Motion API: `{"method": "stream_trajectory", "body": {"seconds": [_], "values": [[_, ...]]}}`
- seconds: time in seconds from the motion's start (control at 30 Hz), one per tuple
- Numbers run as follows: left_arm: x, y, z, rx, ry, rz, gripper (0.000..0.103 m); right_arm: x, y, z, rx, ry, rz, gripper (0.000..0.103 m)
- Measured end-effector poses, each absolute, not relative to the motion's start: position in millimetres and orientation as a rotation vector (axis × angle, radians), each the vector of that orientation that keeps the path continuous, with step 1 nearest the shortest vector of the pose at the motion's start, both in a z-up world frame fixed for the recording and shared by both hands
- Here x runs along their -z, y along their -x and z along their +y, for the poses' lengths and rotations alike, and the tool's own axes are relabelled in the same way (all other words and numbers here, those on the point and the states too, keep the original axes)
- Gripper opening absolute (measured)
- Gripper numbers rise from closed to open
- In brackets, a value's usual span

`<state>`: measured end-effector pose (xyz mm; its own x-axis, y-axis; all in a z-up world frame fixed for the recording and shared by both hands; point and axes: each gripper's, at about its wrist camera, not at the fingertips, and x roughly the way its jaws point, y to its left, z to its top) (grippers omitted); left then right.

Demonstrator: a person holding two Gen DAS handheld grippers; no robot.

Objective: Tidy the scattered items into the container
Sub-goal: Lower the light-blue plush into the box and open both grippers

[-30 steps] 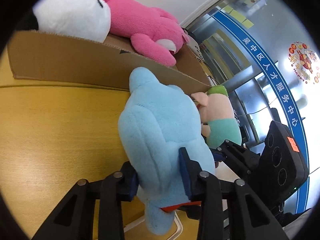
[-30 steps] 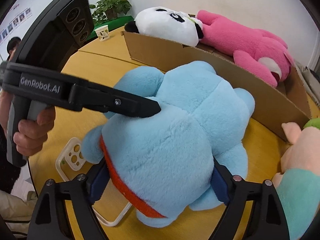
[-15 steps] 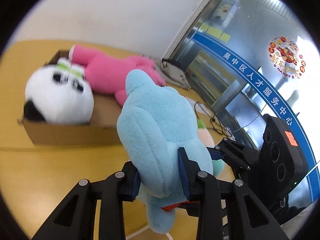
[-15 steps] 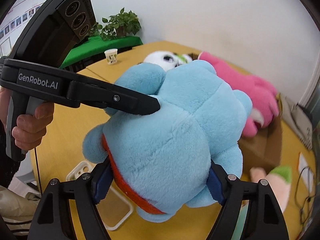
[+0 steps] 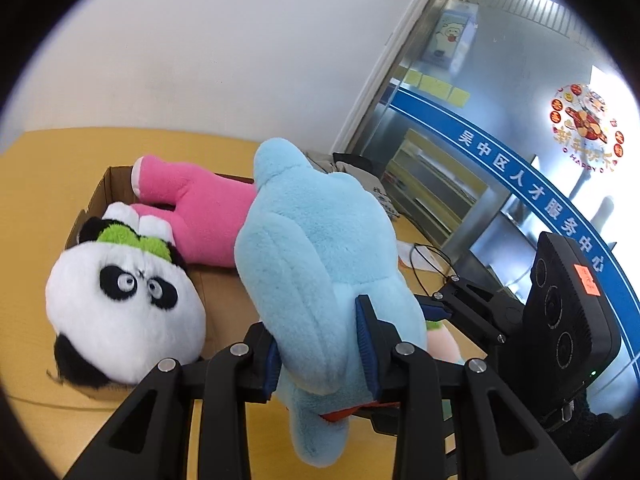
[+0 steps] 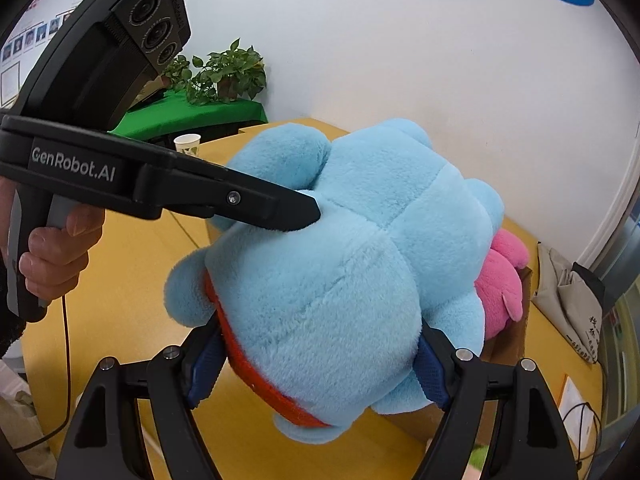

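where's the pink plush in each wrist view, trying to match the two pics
Left wrist: the pink plush lies left of centre in the cardboard box, behind the panda plush and partly hidden by the blue plush.
Right wrist: only a pink bit shows at right of centre, peeking out behind the blue plush.
Shared landmark: the blue plush, gripped by both the left claw and the right claw.

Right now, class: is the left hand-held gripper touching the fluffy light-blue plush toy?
Touching. The left wrist view shows the left hand-held gripper with both pads pressed into the fluffy light-blue plush toy.

panda and pink plush crowd the box; bare floor between.
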<state>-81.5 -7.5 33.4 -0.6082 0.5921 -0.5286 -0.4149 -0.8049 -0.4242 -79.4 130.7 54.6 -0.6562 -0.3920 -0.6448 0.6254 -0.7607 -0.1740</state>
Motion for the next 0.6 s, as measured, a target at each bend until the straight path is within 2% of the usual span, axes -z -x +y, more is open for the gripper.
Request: {"method": "stream_trajectory", "body": {"seconds": [0.17,0.47,0.6], "values": [[-13.8,126.8,-15.2,-2.383,0.942,-0.418,0.032,-42.3,123.2,133.1,2.371,-0.805,0.53,0.084],[36.8,174.9,-20.7,-2.384,1.12,-0.449,0.032,8.9,191.6,136.6,2.322,-0.939,0.335,0.084],[43.6,160.4,-10.3,-2.388,1.118,-0.36,0.032,30.3,194.2,138.2,2.311,-1.014,0.33,0.085]]}}
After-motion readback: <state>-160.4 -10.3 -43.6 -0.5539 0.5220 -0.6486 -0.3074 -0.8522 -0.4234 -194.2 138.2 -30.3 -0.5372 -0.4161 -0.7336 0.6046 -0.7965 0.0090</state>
